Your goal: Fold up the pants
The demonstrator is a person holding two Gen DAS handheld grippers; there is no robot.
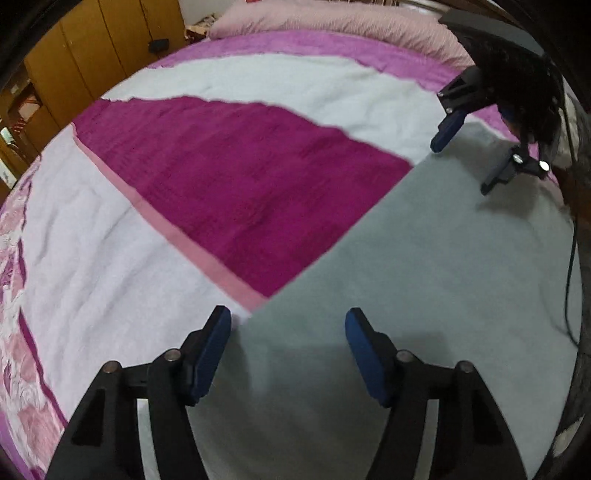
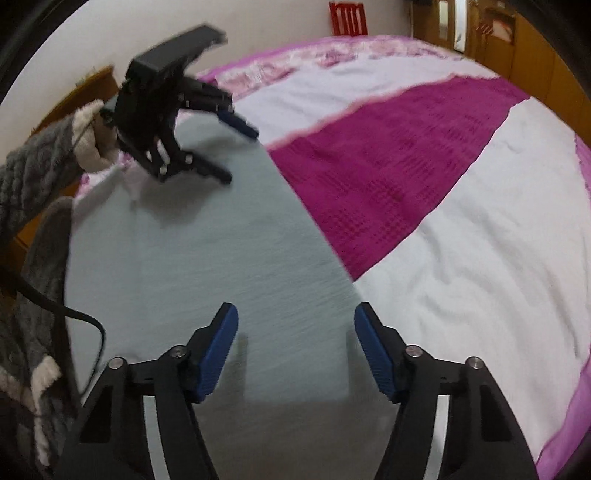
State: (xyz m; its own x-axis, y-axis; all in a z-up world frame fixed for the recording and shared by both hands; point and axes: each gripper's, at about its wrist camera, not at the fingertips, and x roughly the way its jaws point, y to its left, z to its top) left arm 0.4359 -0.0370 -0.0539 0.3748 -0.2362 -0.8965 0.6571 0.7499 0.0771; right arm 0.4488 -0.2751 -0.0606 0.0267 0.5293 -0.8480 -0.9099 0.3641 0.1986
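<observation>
The pale grey-green pants (image 1: 424, 277) lie flat on the bed, spread over its near corner; the cloth looks smooth. My left gripper (image 1: 288, 317) hovers over the pants' straight edge where it crosses the magenta patch, jaws apart with nothing between them. My right gripper (image 1: 461, 168) shows at the upper right, also over the pants. In the right wrist view the right gripper (image 2: 297, 312) stands open above the pants (image 2: 207, 240) close to their edge, with nothing between its pads. The left gripper (image 2: 240, 157) appears at the upper left over the far end of the cloth.
The bedspread (image 1: 110, 258) is white with a big magenta patch (image 1: 240, 184) and floral pink borders. A pink duvet (image 1: 332, 22) lies at the bed's head. Wooden wardrobes (image 1: 92, 55) and a red chair (image 2: 349, 18) stand beyond. A grey knit sleeve (image 2: 29, 177) and black cable (image 2: 74, 317) hang at the left.
</observation>
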